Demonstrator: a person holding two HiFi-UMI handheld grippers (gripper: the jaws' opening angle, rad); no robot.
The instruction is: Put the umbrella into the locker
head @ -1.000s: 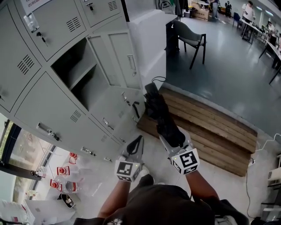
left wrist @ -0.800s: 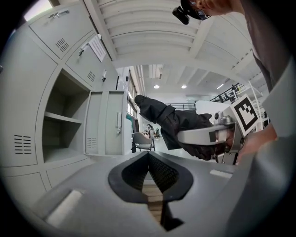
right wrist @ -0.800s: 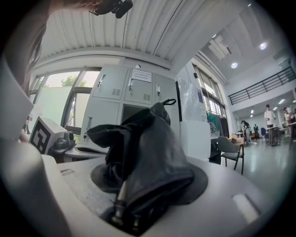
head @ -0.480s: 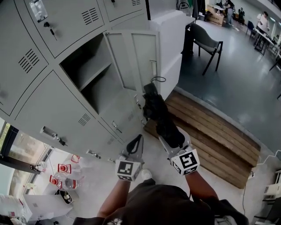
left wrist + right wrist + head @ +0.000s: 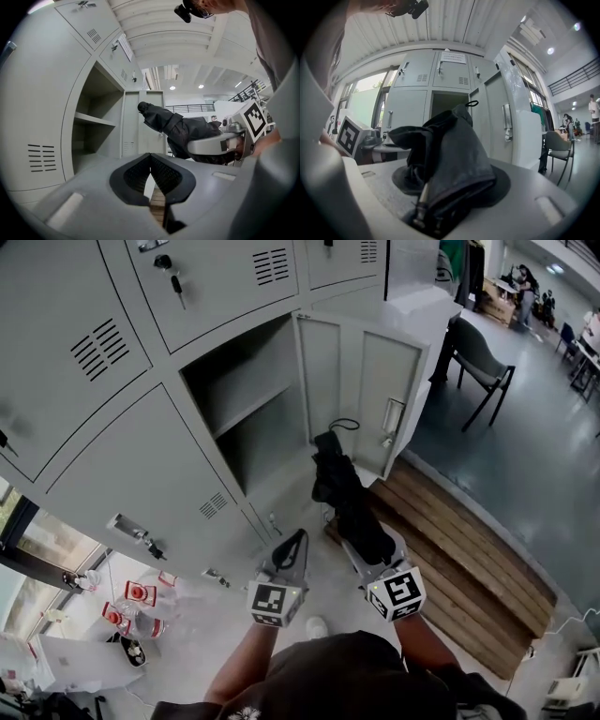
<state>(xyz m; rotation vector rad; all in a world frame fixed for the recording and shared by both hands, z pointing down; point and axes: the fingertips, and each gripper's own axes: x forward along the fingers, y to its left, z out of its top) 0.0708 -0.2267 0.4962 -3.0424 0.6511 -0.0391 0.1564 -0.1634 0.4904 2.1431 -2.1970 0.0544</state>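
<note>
Umbrella (image 5: 345,498) is in the right gripper (image 5: 367,554), jaws clamped on the folded black fabric near its back end, and the rest sticks out level ahead. Its looped cord end points at the open locker (image 5: 267,442), and it's outside the compartment, close by the door (image 5: 373,395), which stands swung wide. Left gripper (image 5: 294,545) hangs alongside, just left of the umbrella, tips pressed together with nothing between them. One shelf (image 5: 251,407) splits the locker's inside. Wooden pallet (image 5: 469,531) lies on the floor off to the right.
</note>
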